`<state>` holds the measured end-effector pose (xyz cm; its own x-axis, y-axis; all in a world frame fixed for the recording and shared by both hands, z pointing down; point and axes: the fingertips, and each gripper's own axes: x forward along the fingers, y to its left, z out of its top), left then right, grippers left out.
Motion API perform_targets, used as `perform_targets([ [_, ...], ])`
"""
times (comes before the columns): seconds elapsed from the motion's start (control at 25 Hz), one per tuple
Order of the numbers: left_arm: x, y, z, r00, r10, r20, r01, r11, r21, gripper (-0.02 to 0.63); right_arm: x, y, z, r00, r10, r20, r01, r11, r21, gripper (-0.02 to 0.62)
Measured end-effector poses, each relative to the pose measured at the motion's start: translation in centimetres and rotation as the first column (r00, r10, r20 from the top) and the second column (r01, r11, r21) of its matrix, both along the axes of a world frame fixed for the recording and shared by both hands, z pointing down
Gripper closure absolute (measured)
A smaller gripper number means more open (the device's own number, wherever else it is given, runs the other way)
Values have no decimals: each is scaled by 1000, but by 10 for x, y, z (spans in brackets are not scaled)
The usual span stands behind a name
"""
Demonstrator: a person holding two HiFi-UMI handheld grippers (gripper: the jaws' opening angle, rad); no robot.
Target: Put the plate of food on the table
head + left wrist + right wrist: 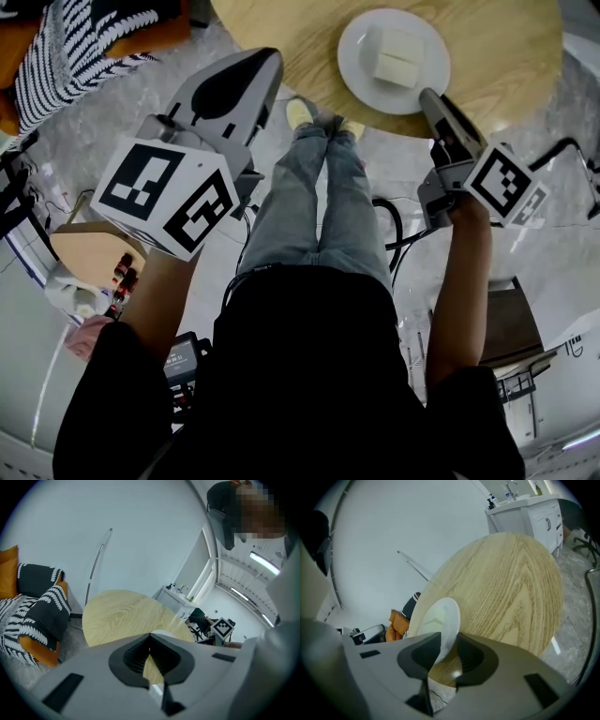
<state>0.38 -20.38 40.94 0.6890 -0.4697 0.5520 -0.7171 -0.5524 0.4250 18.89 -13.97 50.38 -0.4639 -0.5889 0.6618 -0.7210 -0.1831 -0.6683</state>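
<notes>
The right gripper [429,94] reaches down to the near edge of the round light-wood desk [497,47]. Its jaws stand moderately apart. The near rim of the round white plate [356,37] lies in the gap between them. In the right gripper view a strip of wood shows between the rim and one jaw, so the pads do not clamp the plate. The plate rests flat on the desk just ahead of this gripper's tips, and it carries pale, blocky pieces of food [394,54] beyond the rim in the gap.

The left gripper [272,58] is held above the floor, short of the desk's edge and well apart from the plate, which lies off to its right. Its jaw tips meet in a point and nothing is between them. In the left gripper view only a narrow slit behind the tips shows desk surface.

Black-and-white striped cushions [75,47] lie further off to the left of the left gripper, beside orange ones.
</notes>
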Motion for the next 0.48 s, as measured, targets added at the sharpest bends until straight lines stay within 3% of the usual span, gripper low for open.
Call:
perform_targets([
  [0.16,1,0,0,1000,-3,-1,3,1000,3,601,1,0,-2,999,29,33,-29,1000,12,472],
  [0.48,1,1,-5,1000,-11,1,11,1000,11,601,-4,8,-5,993,-116,-1,116,993,26,443],
])
